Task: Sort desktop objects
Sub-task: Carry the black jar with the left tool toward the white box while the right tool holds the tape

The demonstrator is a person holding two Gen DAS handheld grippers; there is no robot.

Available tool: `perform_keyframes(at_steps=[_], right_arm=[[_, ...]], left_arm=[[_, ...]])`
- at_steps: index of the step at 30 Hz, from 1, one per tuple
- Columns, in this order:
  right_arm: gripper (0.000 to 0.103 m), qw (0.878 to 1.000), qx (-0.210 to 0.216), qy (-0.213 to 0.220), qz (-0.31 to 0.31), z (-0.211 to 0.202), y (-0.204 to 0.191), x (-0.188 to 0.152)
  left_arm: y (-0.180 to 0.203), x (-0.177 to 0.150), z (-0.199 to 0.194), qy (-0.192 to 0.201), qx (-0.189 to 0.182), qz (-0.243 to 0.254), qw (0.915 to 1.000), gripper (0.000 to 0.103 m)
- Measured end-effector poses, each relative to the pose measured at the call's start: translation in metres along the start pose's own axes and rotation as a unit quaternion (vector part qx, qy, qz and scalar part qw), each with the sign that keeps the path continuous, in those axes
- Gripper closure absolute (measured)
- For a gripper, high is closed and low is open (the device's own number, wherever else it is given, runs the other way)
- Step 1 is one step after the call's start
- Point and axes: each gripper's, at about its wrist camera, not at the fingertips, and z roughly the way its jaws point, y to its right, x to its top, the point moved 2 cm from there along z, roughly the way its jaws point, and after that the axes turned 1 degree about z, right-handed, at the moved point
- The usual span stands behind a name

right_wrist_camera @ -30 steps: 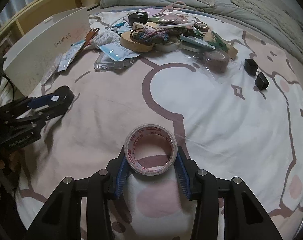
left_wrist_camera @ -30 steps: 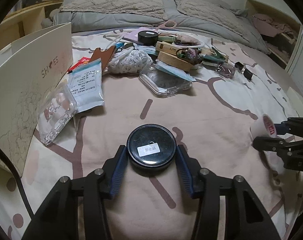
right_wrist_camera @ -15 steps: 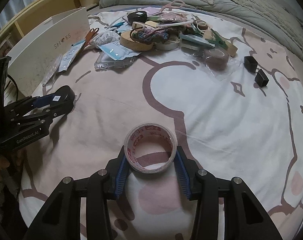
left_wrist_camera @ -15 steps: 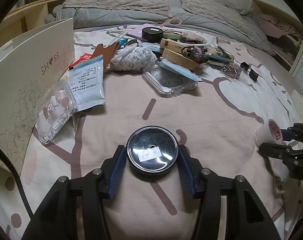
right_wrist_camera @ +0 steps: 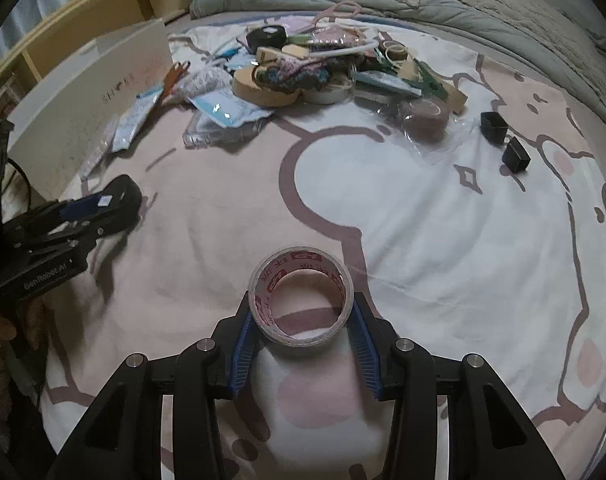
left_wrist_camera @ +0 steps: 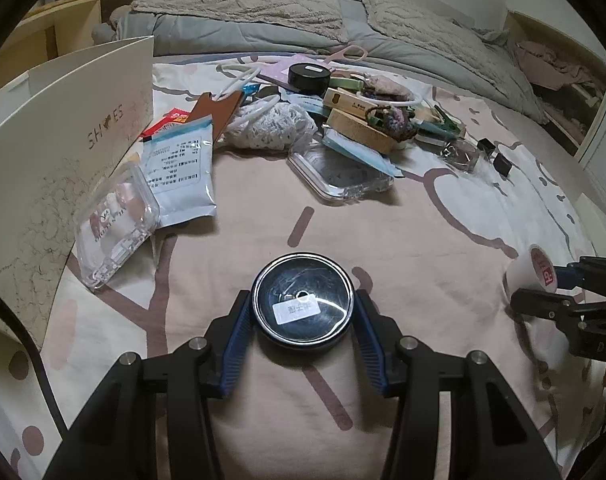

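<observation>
Left wrist view: round tin [left_wrist_camera: 302, 305] clamped in left gripper [left_wrist_camera: 302, 320]; tape roll [right_wrist_camera: 302, 295] gripped by right gripper [right_wrist_camera: 302, 316]; clutter pile [left_wrist_camera: 343, 120] unsorted, approx. all remaining.

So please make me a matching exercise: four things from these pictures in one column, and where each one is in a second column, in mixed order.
Things:
1. round black tin
2. tape roll
3. white shoe box
4. two small black cubes

Places:
a. standing at the left edge of the blanket
b. between the right gripper's fingers
c. between the left gripper's fingers
d. apart on the blanket, right of the pile

Pairs: 1-c, 2-b, 3-a, 4-d
</observation>
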Motion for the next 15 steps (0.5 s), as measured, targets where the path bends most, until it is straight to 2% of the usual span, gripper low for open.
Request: perform_keyframes(at_steps=[6, 8, 15], right_arm=[[0.057, 1.000, 0.006, 0.013, -0.004, -0.006, -0.001, 0.003], [0.057, 1.000, -0.015, 0.022, 0.007, -0.009, -0.001, 0.005], [0.057, 0.999, -0.017, 0.035, 0.007, -0.024, -0.004, 0.014]], left_arm=[[0.003, 0.005, -0.007, 0.011, 0.005, 0.005, 0.9999, 0.053], [0.003, 0.007, -0.010, 0.014, 0.006, 0.005, 0.9999, 0.053], [0.007, 0.017, -0.023, 0.024, 0.016, 0.010, 0.9995, 0.053]])
